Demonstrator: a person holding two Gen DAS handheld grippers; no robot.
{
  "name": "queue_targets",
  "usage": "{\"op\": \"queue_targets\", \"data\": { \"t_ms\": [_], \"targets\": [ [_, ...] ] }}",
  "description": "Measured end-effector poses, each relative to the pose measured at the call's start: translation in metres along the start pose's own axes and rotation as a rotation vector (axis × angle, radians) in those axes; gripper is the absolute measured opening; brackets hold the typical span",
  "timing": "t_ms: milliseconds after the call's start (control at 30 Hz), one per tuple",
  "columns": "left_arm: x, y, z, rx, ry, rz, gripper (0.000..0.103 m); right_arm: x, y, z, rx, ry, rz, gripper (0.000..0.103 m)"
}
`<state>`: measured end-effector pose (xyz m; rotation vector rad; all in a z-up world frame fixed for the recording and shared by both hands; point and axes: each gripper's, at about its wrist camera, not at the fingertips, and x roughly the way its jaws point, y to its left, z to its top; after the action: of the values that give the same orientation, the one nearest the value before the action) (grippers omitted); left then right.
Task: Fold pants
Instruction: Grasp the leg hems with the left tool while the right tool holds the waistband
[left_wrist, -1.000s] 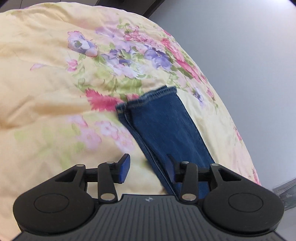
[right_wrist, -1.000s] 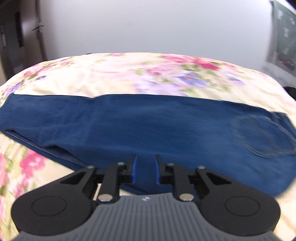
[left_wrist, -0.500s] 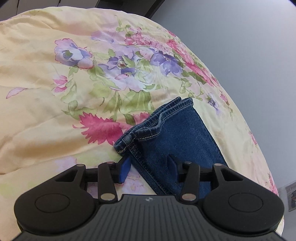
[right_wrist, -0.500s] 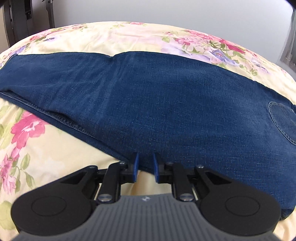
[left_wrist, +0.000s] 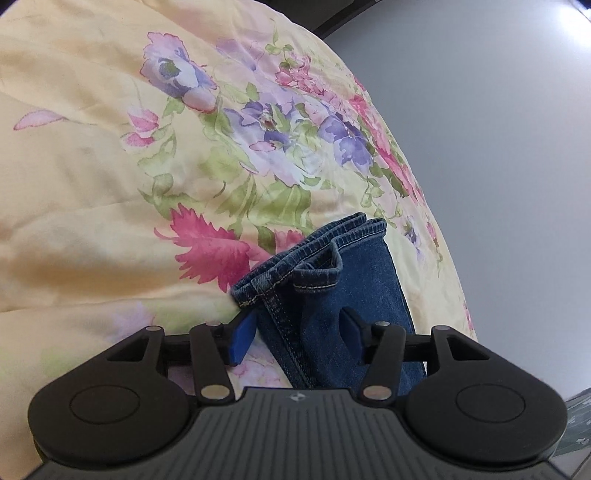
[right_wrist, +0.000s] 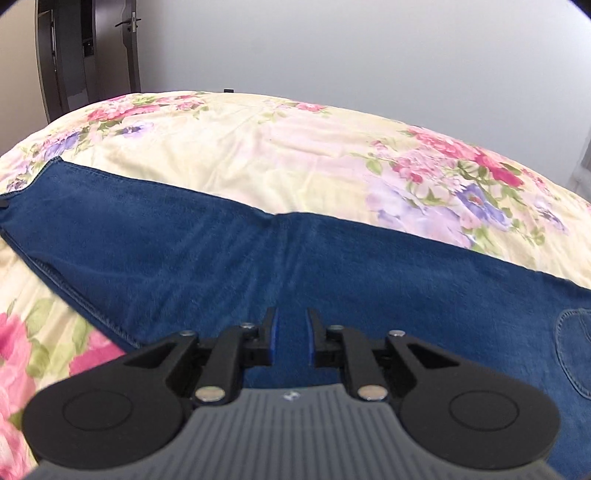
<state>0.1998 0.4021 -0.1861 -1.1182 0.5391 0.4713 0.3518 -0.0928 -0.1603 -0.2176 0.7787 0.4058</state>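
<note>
A: Where do we find the pants (right_wrist: 229, 258)?

B: Flat on the floral bed (right_wrist: 295, 147). Our left hand-held gripper (left_wrist: 295, 328) is spreading astride the hems (pads clear); our right hand-held gripper (right_wrist: 291, 338) hovers nearly closed, gripping nothing.

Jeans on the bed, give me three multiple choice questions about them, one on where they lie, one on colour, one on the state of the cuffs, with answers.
1. Where do the jeans lie?
A. On a floral bedspread
B. On a wooden floor
C. Over a chair back

2. What colour are the jeans?
A. Black
B. Dark blue
C. Light grey

3. How do the leg cuffs sit relative to the left hand-held gripper?
A. Far off to one side of it
B. Hanging in the air above the bed
C. Stacked on the bed, just ahead of its fingers, with denim between them

Answers:
1. A, the yellow bedspread with pink and purple flowers shows all around the denim.
2. B, both views show deep blue denim.
3. C, the left wrist view shows the stacked hems just past the blue pads.
</note>
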Motion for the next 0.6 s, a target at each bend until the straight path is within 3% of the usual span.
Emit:
{"op": "queue_targets", "data": {
  "t_ms": [67,200,333,467,600],
  "targets": [
    [-0.004,0.004,-0.002,-0.044,0.005,0.002,0.052,0.005,0.001,0.005,-0.007,0.0,-0.009,0.01],
    [-0.029,0.009,-0.012,-0.108,-0.022,-0.001,0.051,0.01,-0.002,0.003,-0.01,0.02,-0.005,0.01],
    [-0.019,0.003,-0.011,-0.057,-0.006,-0.019,0.068,0.021,-0.009,-0.004,-0.009,0.043,-0.025,0.01],
    [0.006,-0.004,-0.008,-0.024,0.004,-0.006,0.071,0.021,-0.014,-0.008,0.035,0.036,-0.018,0.01],
    [0.018,-0.013,-0.01,0.067,-0.019,0.037,0.069,0.019,-0.014,0.002,-0.02,0.023,-0.01,0.01]
  ]
}}
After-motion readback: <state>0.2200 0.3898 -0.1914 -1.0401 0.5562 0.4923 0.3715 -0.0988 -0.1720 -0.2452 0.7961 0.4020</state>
